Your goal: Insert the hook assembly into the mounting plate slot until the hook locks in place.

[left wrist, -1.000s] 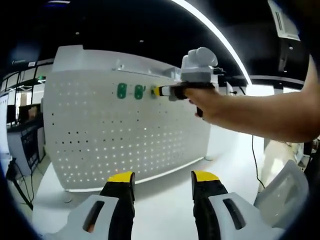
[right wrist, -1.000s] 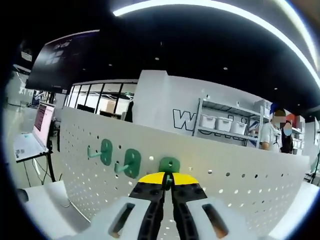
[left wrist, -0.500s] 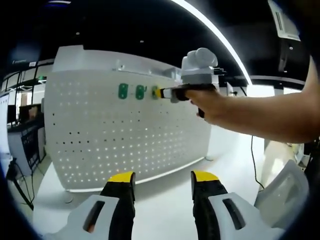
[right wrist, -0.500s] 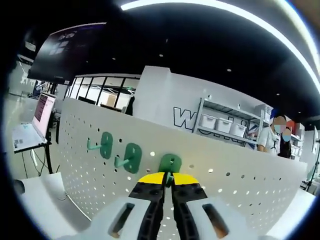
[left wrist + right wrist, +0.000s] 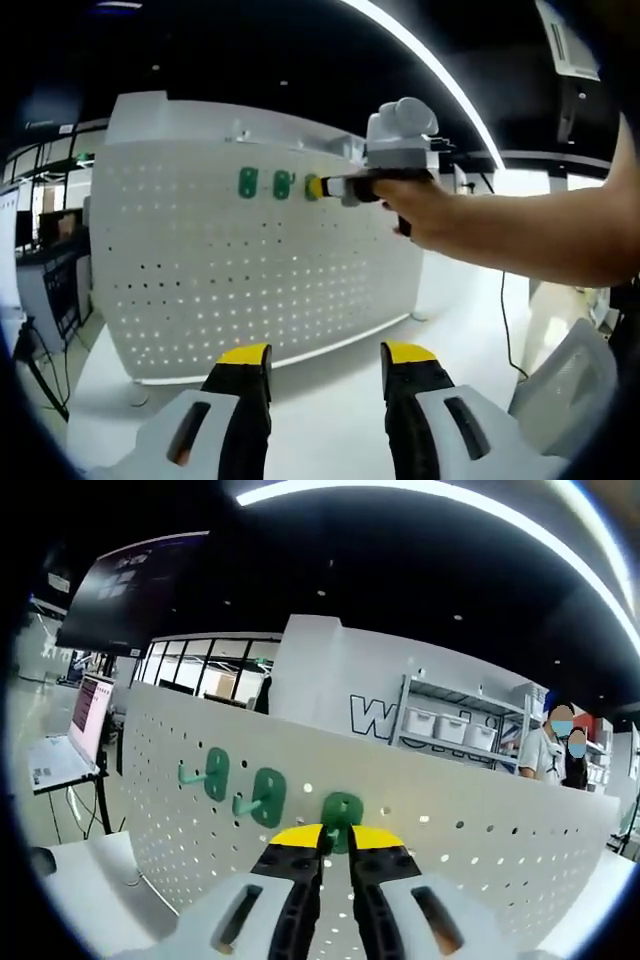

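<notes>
On the white surface: pegboard
Pegboard (image 5: 250, 260): large white perforated panel, standing upright on the surface (image 5: 330, 400); also seen close in the right gripper view (image 5: 480, 850)
Background: shelving with white bins (image 5: 445, 730) beyond the panel's top edge in the right gripper view, and two people (image 5: 560, 750) standing at the far right
Hand (image 5: 420, 205): the person's hand and bare forearm reach in from the right of the left gripper view, holding the right gripper up at the panel's top row
Left gripper (image 5: 325, 365): low over the surface, well apart from the pegboard; jaws spread apart with nothing between them
Right gripper (image 5: 335, 840): yellow tips nearly together, clenched on the stem of the third hook, tips just at the panel face; from the left gripper view its tip (image 5: 318, 186) meets the panel
Hooks: three green ones in a row near the panel's top; first hook (image 5: 214, 774) and second hook (image 5: 266, 797) sit on the panel with prongs sticking out
Third hook (image 5: 342, 811): green plate against the panel, just above the right jaws
</notes>
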